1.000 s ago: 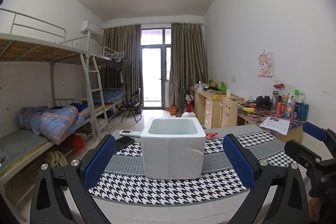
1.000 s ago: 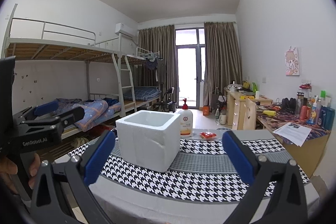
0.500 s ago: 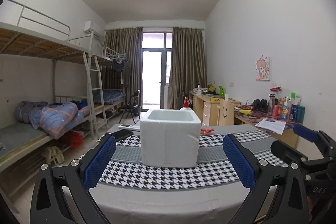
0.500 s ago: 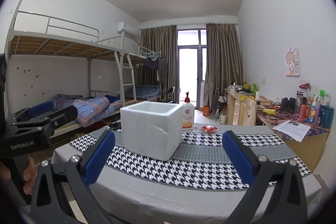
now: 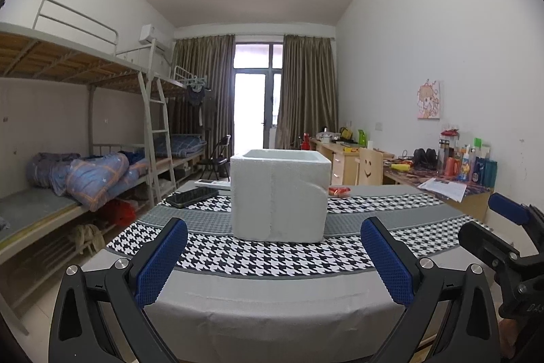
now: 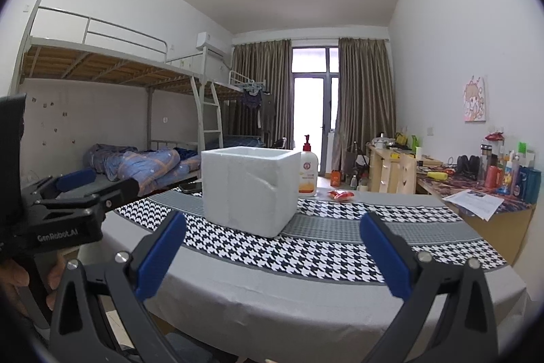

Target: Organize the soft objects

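Both grippers, left gripper (image 5: 273,256) and right gripper (image 6: 272,252), are wide apart and hold nothing. Straight ahead on the checked cloth (image 5: 272,256) stands the white foam box (image 5: 278,194); the left one faces it squarely. A small red packet (image 6: 340,194) lies behind the box

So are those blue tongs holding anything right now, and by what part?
Nothing. The left tongs and right tongs both hang open short of the table, with the foam box standing untouched beyond them.
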A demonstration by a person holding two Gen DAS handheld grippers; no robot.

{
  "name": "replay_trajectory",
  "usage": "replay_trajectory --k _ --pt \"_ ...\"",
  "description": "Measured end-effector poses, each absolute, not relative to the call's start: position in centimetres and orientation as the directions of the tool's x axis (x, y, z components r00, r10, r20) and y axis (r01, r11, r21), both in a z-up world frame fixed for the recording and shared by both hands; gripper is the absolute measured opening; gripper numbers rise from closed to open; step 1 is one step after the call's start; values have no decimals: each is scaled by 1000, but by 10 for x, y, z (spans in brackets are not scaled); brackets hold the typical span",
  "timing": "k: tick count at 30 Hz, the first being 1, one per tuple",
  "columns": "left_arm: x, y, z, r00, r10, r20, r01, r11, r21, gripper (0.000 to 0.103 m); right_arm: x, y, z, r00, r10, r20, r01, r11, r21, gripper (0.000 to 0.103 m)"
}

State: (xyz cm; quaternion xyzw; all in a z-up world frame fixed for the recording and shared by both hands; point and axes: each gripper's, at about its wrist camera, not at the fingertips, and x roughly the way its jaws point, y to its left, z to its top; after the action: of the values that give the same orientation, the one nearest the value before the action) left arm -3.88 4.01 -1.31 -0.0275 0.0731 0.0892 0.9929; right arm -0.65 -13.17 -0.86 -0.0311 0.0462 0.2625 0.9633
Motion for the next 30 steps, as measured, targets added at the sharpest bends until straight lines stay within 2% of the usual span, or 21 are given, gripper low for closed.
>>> replay_trajectory --k 23,30 --pt "-24 42 -26 963 135 -232 -150 987 -49 102 2 -134 -20 853 499 -154 -506 862 -10 103" --pt "-29 40 -20 967 140 -214 -153 987 -45 102 3 -137 -18 854 496 -157 -504 864 -8 103"
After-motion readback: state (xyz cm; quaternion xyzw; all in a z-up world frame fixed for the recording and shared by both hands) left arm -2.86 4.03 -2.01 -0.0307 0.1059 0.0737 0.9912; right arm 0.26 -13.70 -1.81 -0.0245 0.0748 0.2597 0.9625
